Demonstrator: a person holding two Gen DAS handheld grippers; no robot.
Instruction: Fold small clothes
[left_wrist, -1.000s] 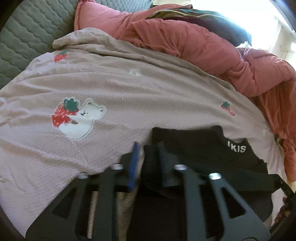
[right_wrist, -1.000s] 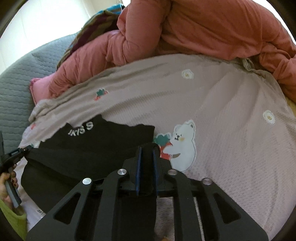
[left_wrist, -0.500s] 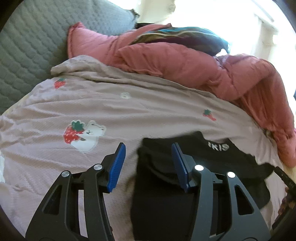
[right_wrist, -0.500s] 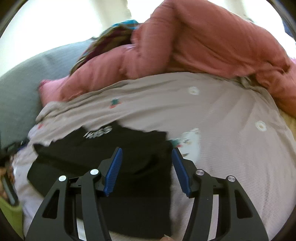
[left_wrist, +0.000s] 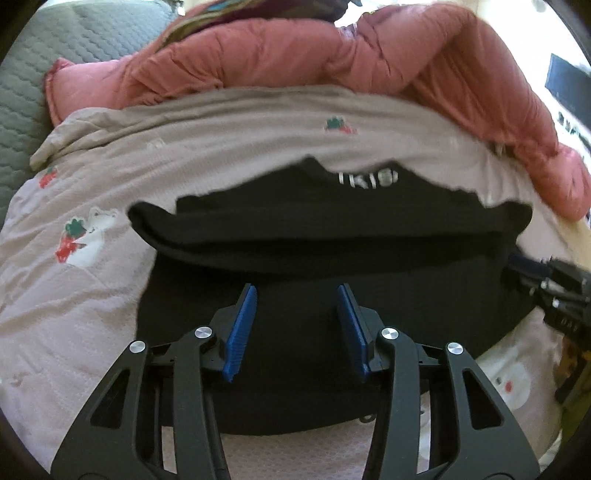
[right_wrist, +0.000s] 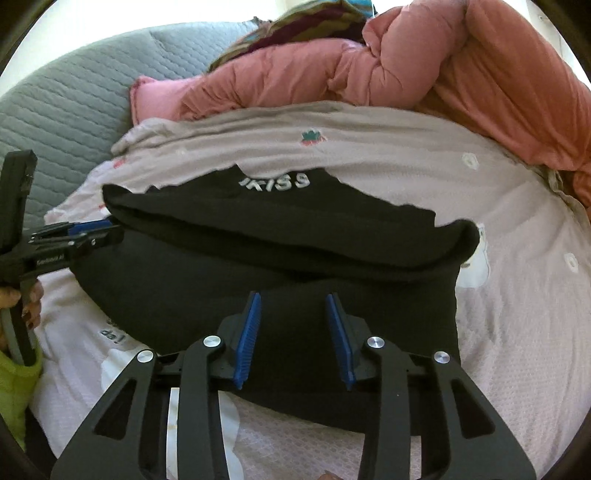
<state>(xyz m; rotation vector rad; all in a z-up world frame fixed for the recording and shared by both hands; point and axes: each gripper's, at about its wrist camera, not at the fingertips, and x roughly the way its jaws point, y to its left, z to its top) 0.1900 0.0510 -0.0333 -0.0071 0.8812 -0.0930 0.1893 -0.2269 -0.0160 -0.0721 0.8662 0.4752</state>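
Two grippers, left gripper (left_wrist: 297, 325) and right gripper (right_wrist: 293, 334), hover with fingers apart, narrowing, empty, over a black garment (left_wrist: 332, 258) half-folded on the bedspread (left_wrist: 221, 147). Its loose folded roll could spring open if snagged.

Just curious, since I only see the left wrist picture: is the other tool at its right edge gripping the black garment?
Observer: No. The right tool is open above the black garment; its jaws have just been closing, nothing pinched between them.
Visitor: Who holds the left tool?
Observer: A hand in a yellow-green sleeve, at the right wrist picture's left edge; the left tool has jaws also just closing, pinching nothing.
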